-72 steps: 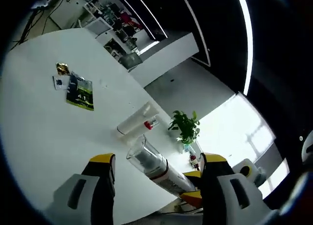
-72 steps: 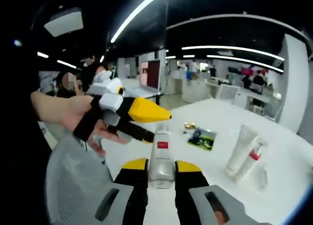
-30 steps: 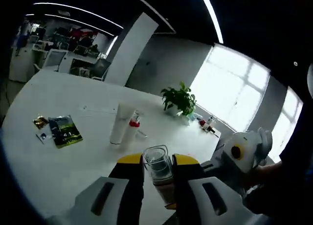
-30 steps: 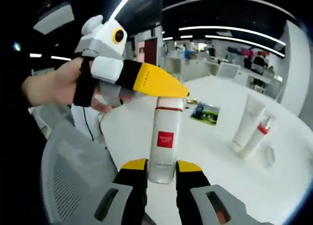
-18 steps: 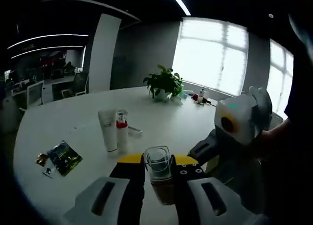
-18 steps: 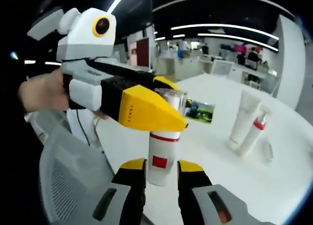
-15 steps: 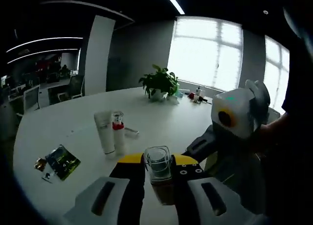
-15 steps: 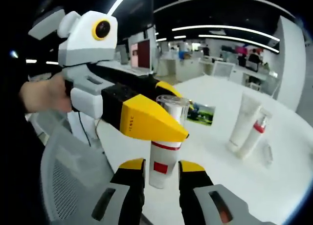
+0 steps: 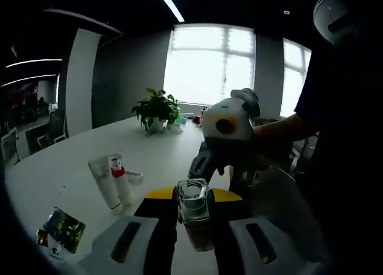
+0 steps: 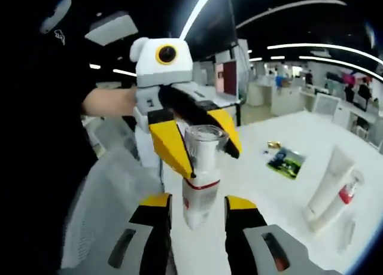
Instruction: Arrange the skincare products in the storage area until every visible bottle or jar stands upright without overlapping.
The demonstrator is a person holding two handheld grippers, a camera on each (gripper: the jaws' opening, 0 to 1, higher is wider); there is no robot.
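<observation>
Clear plastic capped the white bottle (image 10: 200,173), which I had pinched near its top in my left gripper (image 10: 197,144), above the white table (image 10: 287,227). My right gripper (image 10: 196,218) stood parted around its base. Two tubes (image 10: 332,191) stood farther along that table.

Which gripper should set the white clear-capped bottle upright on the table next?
Left. The left gripper is shut on the white bottle at its clear cap, holding it upright; the right gripper is open beside its base.
</observation>
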